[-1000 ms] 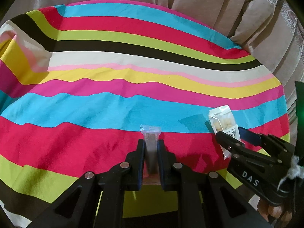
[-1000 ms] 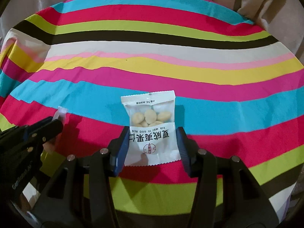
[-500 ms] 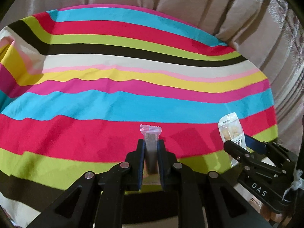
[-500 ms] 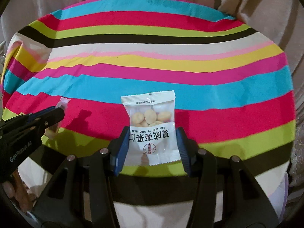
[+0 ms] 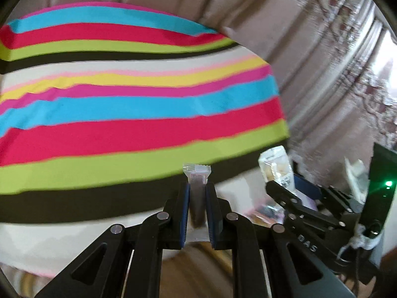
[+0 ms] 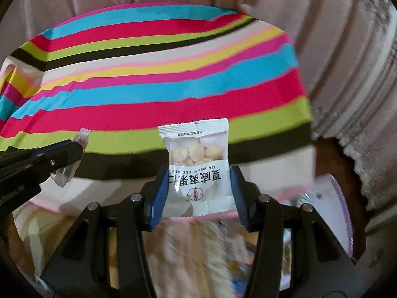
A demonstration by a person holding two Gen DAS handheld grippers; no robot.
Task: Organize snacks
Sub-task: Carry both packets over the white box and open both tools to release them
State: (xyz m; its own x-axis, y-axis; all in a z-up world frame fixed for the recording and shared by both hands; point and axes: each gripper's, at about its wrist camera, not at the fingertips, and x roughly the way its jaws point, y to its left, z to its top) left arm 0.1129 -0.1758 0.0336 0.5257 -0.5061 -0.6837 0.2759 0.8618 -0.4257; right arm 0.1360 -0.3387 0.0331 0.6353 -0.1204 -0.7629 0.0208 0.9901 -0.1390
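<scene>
Both claws have swung off the striped counter [image 5: 139, 114] now, left claw [image 5: 197, 196] clamped on the slim dark snack bar [image 5: 197, 186], right claw [image 6: 198, 193] gripping the nut packet [image 6: 197, 164], apparently heading for the tub [image 6: 332, 198] below the edge.

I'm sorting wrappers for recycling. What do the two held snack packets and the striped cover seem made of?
Nut packet: glossy plastic film, clear window, crimped seal.
Slim packet: clear shiny film, apparently plastic, dark snack inside.
Striped cover: matte woven-looking cloth, with creases.

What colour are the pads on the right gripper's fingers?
Blue pads, clearest in the right wrist view.
</scene>
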